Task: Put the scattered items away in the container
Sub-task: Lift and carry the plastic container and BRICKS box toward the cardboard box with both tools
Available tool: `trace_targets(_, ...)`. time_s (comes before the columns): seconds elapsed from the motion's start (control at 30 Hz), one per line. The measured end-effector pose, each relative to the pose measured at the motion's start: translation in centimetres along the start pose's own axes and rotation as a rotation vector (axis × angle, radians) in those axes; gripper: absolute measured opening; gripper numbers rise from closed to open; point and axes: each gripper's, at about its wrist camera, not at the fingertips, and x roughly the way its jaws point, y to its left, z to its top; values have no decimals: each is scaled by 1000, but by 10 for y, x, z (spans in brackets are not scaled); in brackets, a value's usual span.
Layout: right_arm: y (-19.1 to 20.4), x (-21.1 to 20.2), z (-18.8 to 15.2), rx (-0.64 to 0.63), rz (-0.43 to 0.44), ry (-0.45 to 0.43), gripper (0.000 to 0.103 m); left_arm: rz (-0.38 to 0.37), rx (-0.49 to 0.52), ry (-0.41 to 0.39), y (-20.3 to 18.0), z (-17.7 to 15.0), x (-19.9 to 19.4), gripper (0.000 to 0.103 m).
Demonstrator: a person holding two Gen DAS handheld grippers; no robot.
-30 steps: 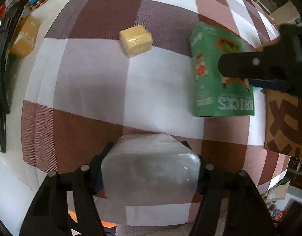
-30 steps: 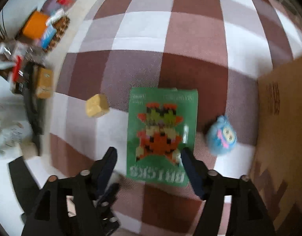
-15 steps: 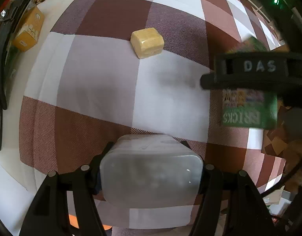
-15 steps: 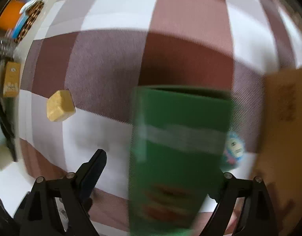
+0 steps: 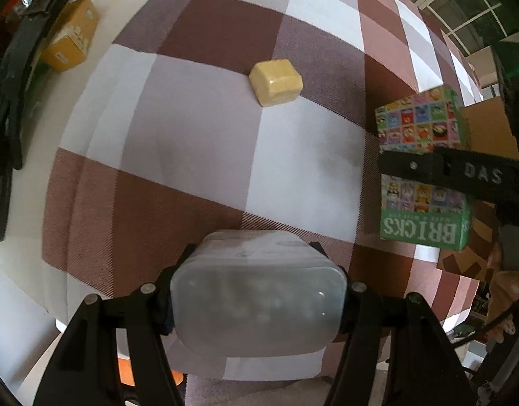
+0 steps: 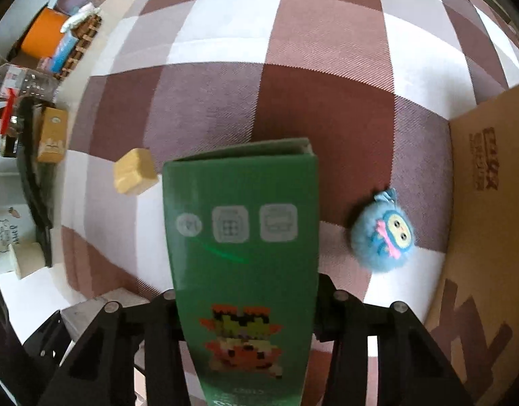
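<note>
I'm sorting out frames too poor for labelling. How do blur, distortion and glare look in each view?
Left wrist view: strong fisheye bulge in the checked cloth, yellow block sharp, the translucent tub in the jaws soft and hazy. Right wrist view: same bulge, green box near and slightly soft, left edge smeared; no harsh glare.

"BRICKS" on the green box [image 5: 423, 233] (upside down), "DAS" on the right claw [image 5: 445, 169].
</note>
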Motion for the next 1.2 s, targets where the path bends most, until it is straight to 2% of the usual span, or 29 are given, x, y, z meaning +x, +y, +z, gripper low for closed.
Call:
trace_targets(0.07,5,-11,-2,-9,7,-9,46,4,2,-7,-3,-11,-2,65)
trace_targets(0.17,11,-31,-4,-28,17,-32,46,14,16,-26,-6,-3,-15,65)
trace_targets(0.33,3,-53,-29,-44,27,-71,46,27,54,-53,-15,-2,-34,65)
trace_targets(0.53,-3,-78,-36,-61,35,-128,46,32,94,-84,-18,5,-67,65)
trace_targets(0.83,-6,-114,-47,-65,65,-210,46,43,151,-141,-53,19,-99,65)
trace_targets(1.2,-33,-143,-61,-41,86,-256,46,35,203,-173,-88,26,-120,65)
